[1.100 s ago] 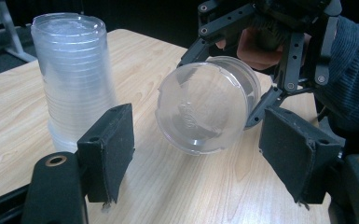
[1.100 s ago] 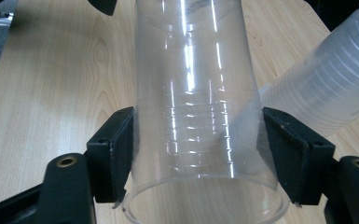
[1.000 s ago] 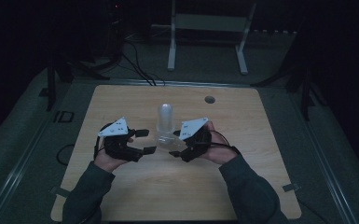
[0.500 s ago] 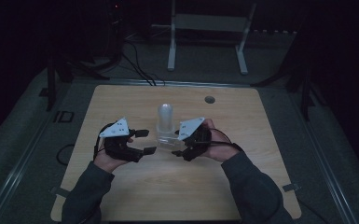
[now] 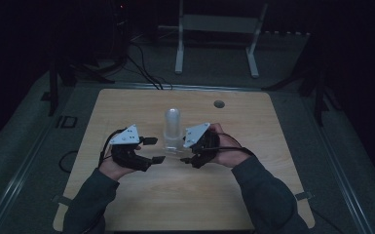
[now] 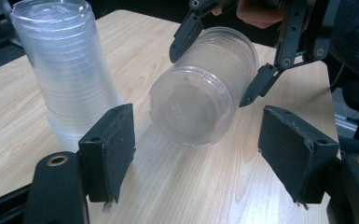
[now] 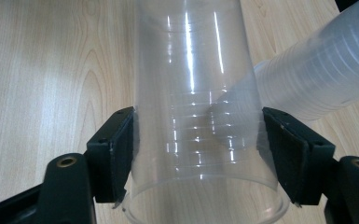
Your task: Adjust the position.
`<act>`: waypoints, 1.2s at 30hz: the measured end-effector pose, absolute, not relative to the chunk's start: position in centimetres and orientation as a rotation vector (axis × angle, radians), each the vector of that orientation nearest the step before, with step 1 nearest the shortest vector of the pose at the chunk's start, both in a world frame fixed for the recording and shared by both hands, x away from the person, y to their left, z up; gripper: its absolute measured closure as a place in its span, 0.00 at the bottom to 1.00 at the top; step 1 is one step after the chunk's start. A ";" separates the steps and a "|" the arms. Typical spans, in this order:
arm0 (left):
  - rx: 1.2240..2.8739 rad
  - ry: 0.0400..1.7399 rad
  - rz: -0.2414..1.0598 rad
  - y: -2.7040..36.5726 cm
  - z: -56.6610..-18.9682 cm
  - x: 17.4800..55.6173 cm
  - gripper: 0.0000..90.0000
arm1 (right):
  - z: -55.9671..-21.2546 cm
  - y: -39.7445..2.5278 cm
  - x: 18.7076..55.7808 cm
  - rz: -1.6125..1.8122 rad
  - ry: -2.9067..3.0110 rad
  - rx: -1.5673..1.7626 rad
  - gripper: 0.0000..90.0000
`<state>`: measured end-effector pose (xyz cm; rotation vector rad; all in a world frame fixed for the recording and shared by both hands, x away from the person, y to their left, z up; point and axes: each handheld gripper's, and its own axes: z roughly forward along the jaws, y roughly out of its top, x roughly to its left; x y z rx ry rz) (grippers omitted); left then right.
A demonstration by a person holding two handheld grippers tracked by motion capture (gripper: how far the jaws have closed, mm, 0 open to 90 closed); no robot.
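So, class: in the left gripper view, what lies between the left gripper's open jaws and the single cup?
Bare wooden table; the left gripper stands open, short of the cup, which the right gripper holds.

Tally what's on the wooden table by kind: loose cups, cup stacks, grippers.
Single clear plastic cup, held on its side: 1
Upside-down stack of nested clear plastic cups: 1
Black two-jaw grippers, left and right: 2
Total: 4
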<state>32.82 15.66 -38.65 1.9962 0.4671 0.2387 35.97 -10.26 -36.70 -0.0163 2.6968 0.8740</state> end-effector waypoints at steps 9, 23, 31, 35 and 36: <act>2.094 0.443 0.297 15.3 -37.8 32.8 0.30 | -36.8 -9.7 35.9 0.830 2.706 -0.040 0.33; 2.229 0.383 0.352 13.8 -36.9 33.1 0.30 | -37.2 -9.3 36.0 0.795 2.720 -0.048 0.33; 2.311 0.360 0.395 13.4 -36.3 33.0 0.30 | -37.5 -9.0 36.0 0.763 2.728 -0.058 0.33; 2.331 0.356 0.407 13.2 -36.3 33.0 0.30 | -37.6 -8.8 36.0 0.745 2.730 -0.069 0.33; 2.345 0.353 0.419 13.1 -36.3 33.0 0.30 | -37.5 -8.7 36.1 0.735 2.732 -0.071 0.33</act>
